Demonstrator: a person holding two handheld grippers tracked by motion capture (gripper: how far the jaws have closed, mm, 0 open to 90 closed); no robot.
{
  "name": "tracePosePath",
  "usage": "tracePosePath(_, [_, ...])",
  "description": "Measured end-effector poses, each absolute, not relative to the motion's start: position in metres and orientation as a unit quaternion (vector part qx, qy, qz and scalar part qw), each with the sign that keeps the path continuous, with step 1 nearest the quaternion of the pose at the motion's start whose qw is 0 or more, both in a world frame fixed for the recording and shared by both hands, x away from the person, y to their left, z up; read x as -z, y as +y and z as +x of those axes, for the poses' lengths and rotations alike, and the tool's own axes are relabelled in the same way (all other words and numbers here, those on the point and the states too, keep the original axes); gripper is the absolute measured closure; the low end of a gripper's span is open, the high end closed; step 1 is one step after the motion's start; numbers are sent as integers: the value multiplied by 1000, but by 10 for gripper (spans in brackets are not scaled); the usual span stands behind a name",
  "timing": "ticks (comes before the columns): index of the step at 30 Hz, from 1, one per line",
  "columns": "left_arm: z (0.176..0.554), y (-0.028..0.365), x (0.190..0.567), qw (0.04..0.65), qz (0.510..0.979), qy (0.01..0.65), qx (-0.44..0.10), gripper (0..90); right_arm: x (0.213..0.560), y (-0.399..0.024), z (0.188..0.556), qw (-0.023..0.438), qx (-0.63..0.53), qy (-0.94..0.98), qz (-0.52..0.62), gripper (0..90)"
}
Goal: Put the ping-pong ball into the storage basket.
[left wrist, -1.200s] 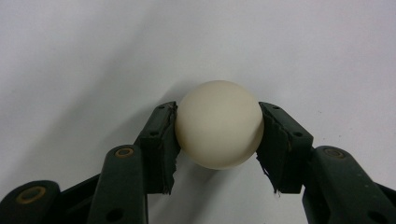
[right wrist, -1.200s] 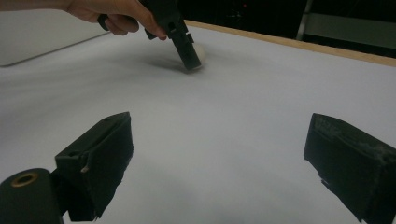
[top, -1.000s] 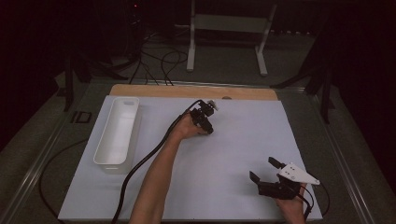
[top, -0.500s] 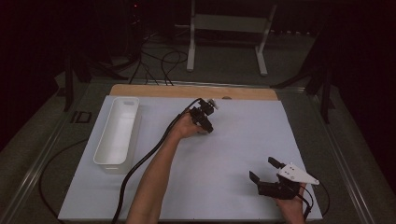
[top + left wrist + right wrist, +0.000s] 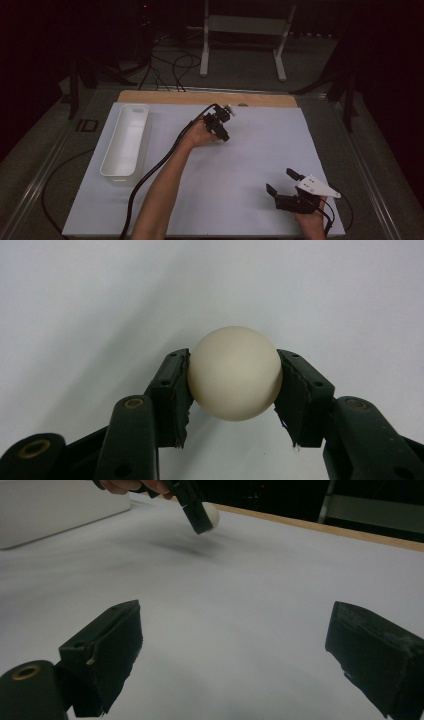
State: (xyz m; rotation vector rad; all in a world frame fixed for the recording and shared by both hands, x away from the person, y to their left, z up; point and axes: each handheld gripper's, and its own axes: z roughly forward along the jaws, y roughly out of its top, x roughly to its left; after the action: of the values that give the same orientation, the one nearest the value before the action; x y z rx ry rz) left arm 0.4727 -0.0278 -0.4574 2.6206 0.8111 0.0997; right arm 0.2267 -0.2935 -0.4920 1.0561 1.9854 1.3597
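A cream-white ball (image 5: 235, 372) sits between the two black pads of my left gripper (image 5: 235, 377), which is shut on it. In the high view that left gripper (image 5: 226, 114) is at the far middle of the white mat, with the ball (image 5: 229, 110) at its tip. The right gripper view shows the ball (image 5: 212, 514) held a little above the mat, with a shadow under it. My right gripper (image 5: 280, 181) rests near the mat's front right corner. Its jaws (image 5: 235, 645) stand wide open with nothing between them.
A long white tray (image 5: 125, 140) lies along the left side of the white mat (image 5: 240, 165). A wooden strip (image 5: 200, 97) runs along the mat's far edge. A black cable (image 5: 150, 170) trails from the left gripper beside the forearm. Stand legs and cables lie on the dark floor beyond.
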Motion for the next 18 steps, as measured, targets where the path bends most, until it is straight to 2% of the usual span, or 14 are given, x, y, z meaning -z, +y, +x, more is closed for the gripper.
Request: tracePosePath(18, [467, -26, 436, 211, 932, 288, -62, 512, 495, -291, 228, 264, -501, 724, 393, 77])
